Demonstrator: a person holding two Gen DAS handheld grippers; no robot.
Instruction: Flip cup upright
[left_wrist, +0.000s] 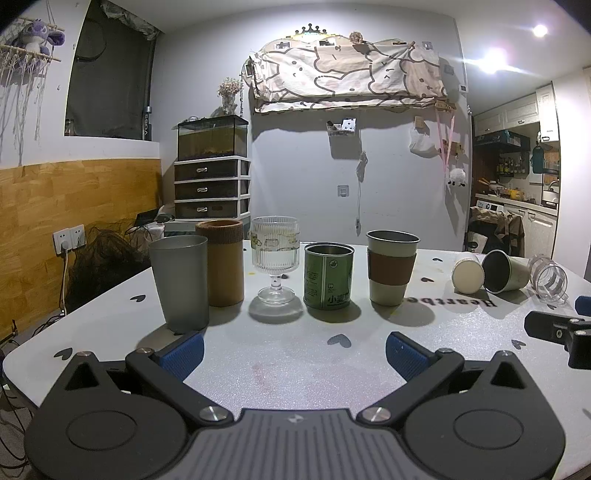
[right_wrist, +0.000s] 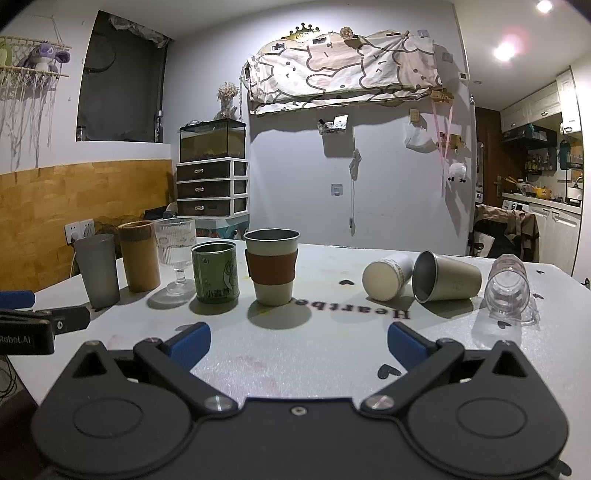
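Three cups lie on their sides at the right of the white table: a white paper cup, a steel cup with its mouth toward me, and a clear plastic cup. They also show in the left wrist view: the white paper cup, the steel cup and the clear plastic cup. My right gripper is open and empty, low over the table in front of them. My left gripper is open and empty, further left.
Several cups stand upright in a row: a grey tumbler, a brown tube cup, a ribbed glass goblet, a green tin and a sleeved cup. The right gripper's finger shows at the left view's right edge.
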